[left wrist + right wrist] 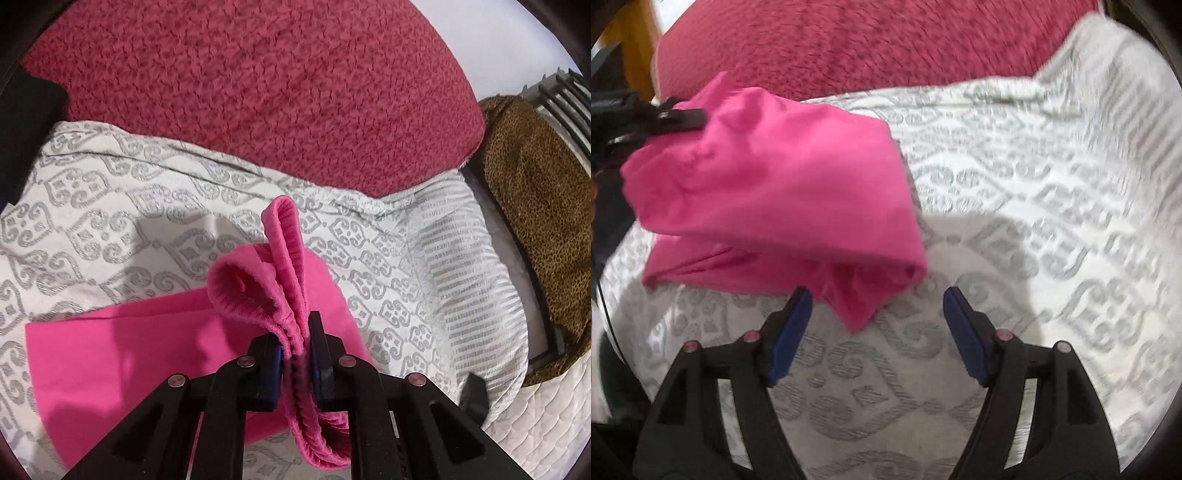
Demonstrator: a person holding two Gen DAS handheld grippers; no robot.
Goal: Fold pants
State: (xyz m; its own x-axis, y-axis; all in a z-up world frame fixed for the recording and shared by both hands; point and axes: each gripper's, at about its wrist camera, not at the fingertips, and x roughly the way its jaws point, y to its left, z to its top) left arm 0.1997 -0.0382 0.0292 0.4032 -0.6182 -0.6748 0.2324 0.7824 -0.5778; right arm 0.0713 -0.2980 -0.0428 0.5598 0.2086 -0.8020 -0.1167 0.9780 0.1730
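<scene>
Right wrist view blurring, pink pants (775, 192) lying bunched on patterned bedspread (1015, 206), right gripper (877, 332) gaping wide and empty beside them, left gripper (297, 347) clamping their elastic waistband (288, 236), seen clearly only in left view, leopard-print cloth (535, 206) partly cut off.

The left black plastic claw (297, 350) has two angular fingers built from ribbed, triangulated arms with cut-out windows. Each finger carries a flat blue rubber pad (277, 360) on its inner face, and round silver-pink screw heads (246, 361) sit on the knuckles behind the pads. The right black plastic claw (877, 332) is of the same make: blue pads (788, 334), pinkish screws (752, 336), pale slots along the arms.
</scene>
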